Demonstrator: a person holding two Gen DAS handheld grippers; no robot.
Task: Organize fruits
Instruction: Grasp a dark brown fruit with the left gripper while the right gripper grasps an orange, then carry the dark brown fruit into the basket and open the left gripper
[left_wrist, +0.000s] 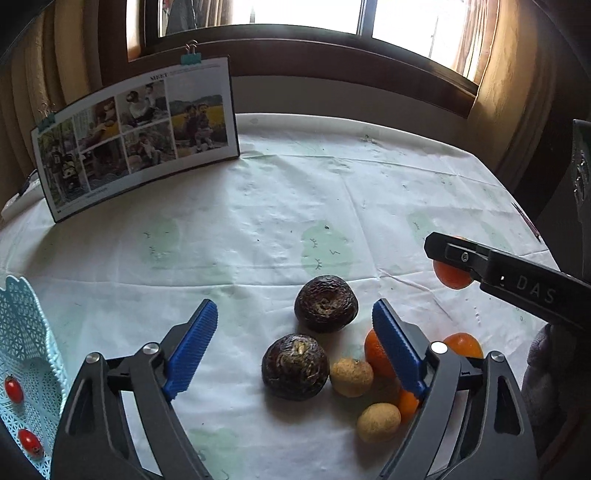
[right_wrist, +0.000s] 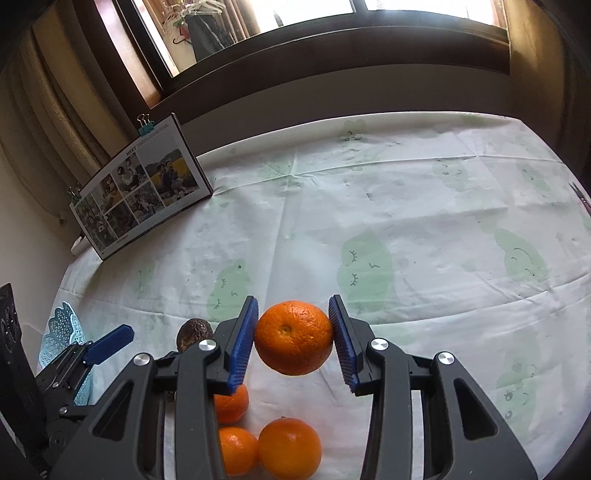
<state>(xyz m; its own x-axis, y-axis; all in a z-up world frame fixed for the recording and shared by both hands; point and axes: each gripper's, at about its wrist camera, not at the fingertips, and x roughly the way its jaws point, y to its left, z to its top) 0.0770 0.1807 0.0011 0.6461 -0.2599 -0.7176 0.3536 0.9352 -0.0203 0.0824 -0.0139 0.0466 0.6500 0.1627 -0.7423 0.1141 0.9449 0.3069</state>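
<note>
We find the fruits (left_wrist: 325, 308) on the tablecloth (left_wrist: 258, 206), basket (left_wrist: 26, 332) left, photo board (left_wrist: 136, 129) behind.

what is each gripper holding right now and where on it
The right gripper holds an orange lifted above the table, jaws pressing its two opposite sides at mid height. The left gripper is open and holds nothing.

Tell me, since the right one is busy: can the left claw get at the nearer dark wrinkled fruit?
Probably yes. The left claw is open and empty, and the nearer dark fruit lies between its fingers, nothing over it. A tan fruit crowds its right side.
</note>
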